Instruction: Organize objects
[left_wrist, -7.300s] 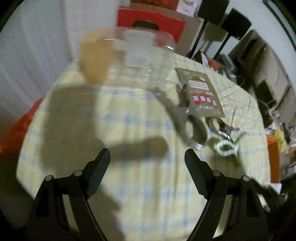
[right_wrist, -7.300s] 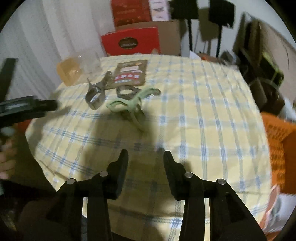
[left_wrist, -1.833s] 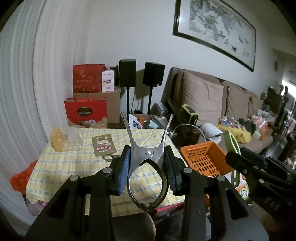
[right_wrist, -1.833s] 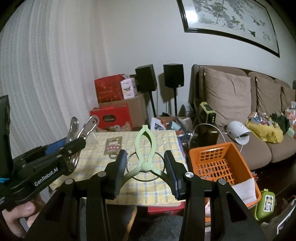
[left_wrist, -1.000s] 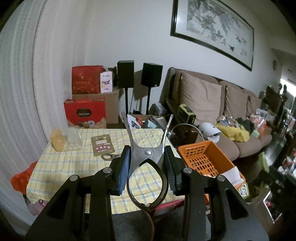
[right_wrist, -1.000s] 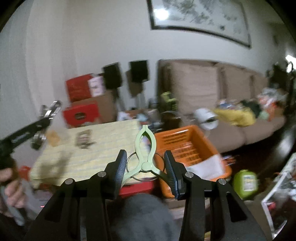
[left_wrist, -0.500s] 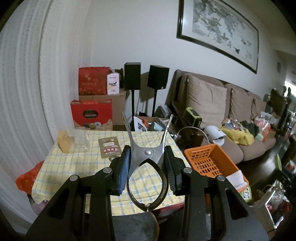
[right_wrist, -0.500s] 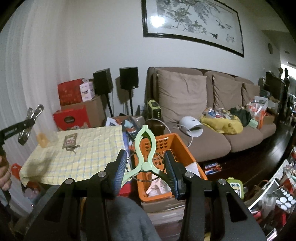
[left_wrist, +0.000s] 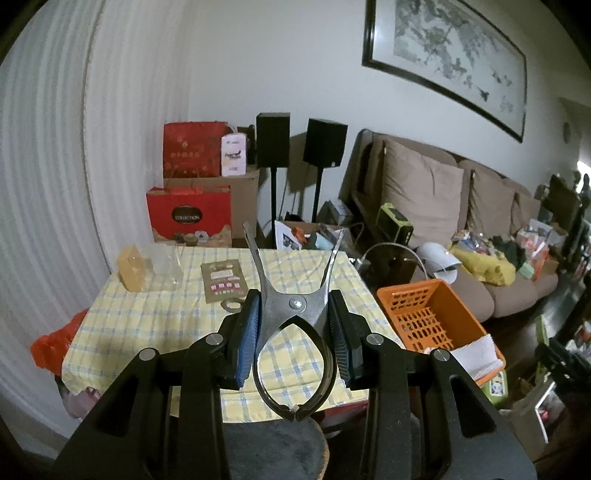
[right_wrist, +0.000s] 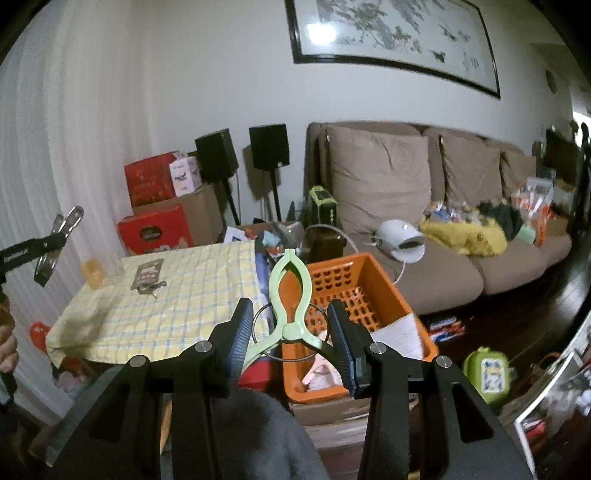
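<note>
Left wrist view: left gripper (left_wrist: 294, 334) clamps a shiny steel spring clamp (left_wrist: 293, 314) at lower centre, above the yellow-checked counter (left_wrist: 155, 317); orange plastic basket (left_wrist: 436, 317) at right.

Right wrist view: right gripper (right_wrist: 290, 338) grips a pale green plastic clip (right_wrist: 290, 299) at centre, in front of the basket (right_wrist: 384, 291); counter (right_wrist: 184, 291) at left.

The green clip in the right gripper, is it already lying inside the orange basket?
No, the green clip is clamped in the right gripper, held in front of the orange basket.
</note>
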